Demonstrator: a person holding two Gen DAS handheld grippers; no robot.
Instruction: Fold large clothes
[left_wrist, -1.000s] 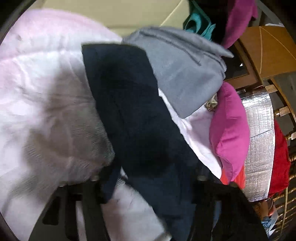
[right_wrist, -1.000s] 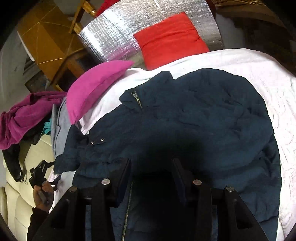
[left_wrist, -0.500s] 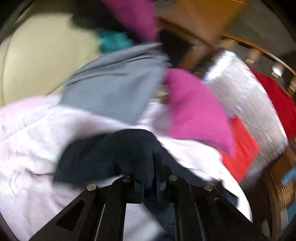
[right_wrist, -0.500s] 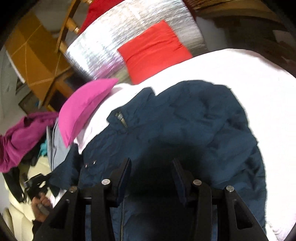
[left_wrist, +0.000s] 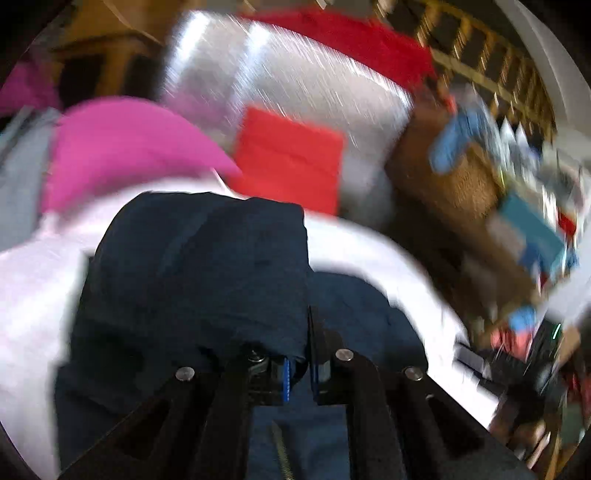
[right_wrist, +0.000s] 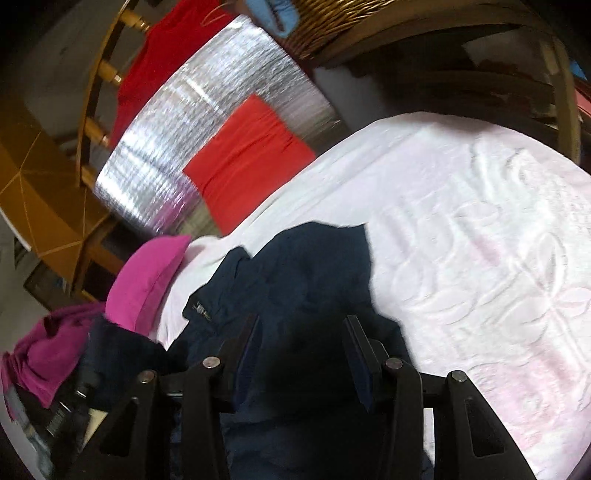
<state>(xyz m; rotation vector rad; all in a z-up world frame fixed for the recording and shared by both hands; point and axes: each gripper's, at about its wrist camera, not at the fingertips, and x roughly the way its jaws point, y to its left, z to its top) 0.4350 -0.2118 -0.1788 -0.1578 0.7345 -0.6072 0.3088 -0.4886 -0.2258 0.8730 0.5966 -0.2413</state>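
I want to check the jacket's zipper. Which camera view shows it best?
The right wrist view: the navy jacket is fairly sharp there, zipper visible near its collar. The left wrist view is blurred, showing bunched fabric at the left gripper.

a white, pale-pink patterned bedspread (right_wrist: 480, 240) covers the bed. a magenta pillow (right_wrist: 147, 280) lies at its edge, beside a silver foil panel (right_wrist: 207, 122) with an orange-red cushion (right_wrist: 251, 155) leaning against it. a red cloth (right_wrist: 162, 48) hangs over a wooden rail (right_wrist: 99, 74). a wicker basket (right_wrist: 332, 18) sits behind.
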